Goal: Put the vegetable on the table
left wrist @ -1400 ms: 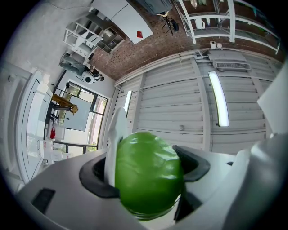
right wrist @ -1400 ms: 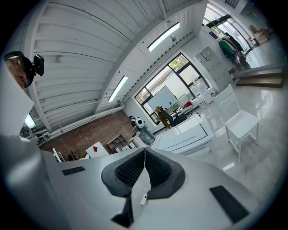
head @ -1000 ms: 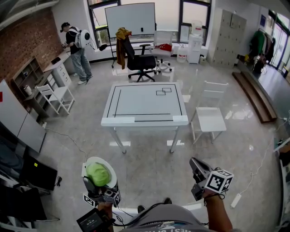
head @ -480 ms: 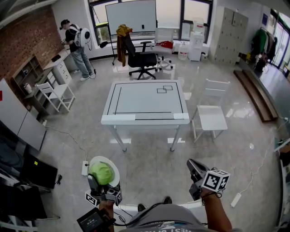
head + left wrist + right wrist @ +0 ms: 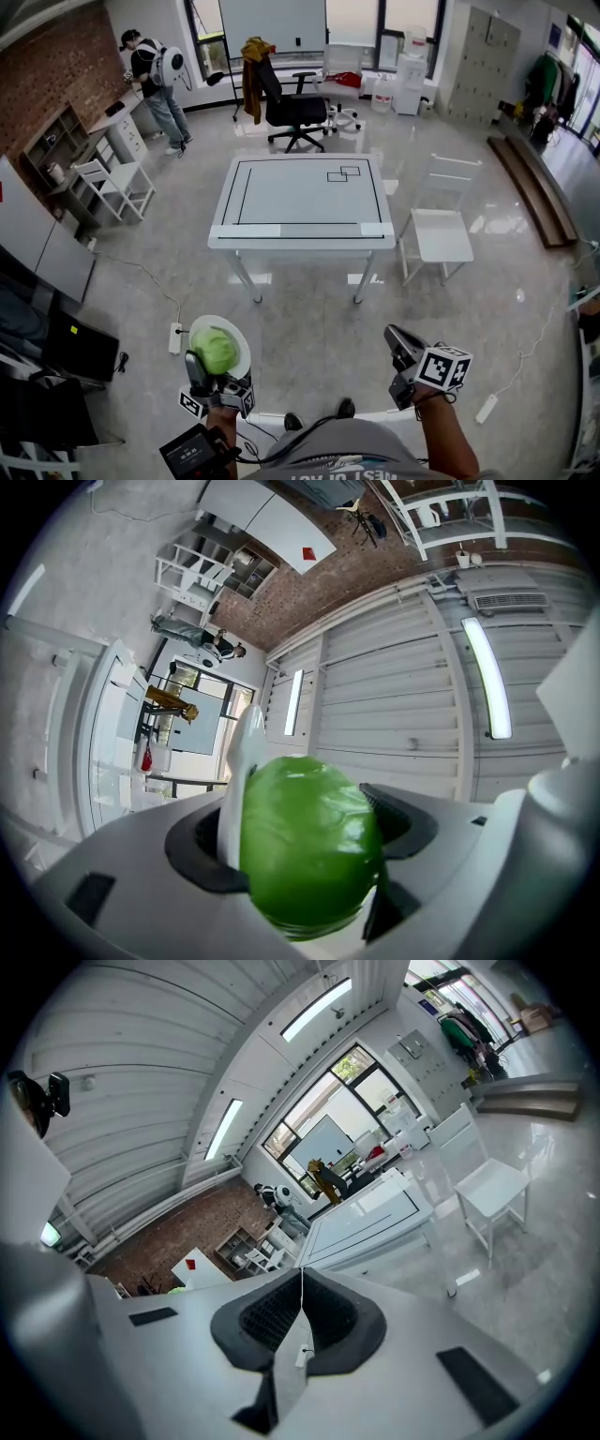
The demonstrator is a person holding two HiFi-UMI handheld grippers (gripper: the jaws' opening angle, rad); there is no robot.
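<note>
A round green vegetable [image 5: 217, 349] lies against a white plate [image 5: 236, 330] low on the left of the head view, above the floor and well short of the table. My left gripper [image 5: 217, 367] is shut on the vegetable [image 5: 309, 841], which fills the gap between its dark pads [image 5: 199, 847]; the plate's edge [image 5: 246, 752] shows on the vegetable's left side. The white table [image 5: 300, 192], marked with black lines, stands ahead with nothing on it. My right gripper [image 5: 396, 339] is shut and empty; its pads [image 5: 328, 1321] meet.
A white chair [image 5: 439, 230] stands to the right of the table, and a black office chair [image 5: 291, 108] behind it. A person [image 5: 155, 80] stands far left by shelves. A power strip [image 5: 175, 337] and cable lie on the floor near my left gripper.
The table has drawn a little nearer and lower in the head view. Both grippers have shifted slightly, and the left one keeps its hold on the vegetable.
</note>
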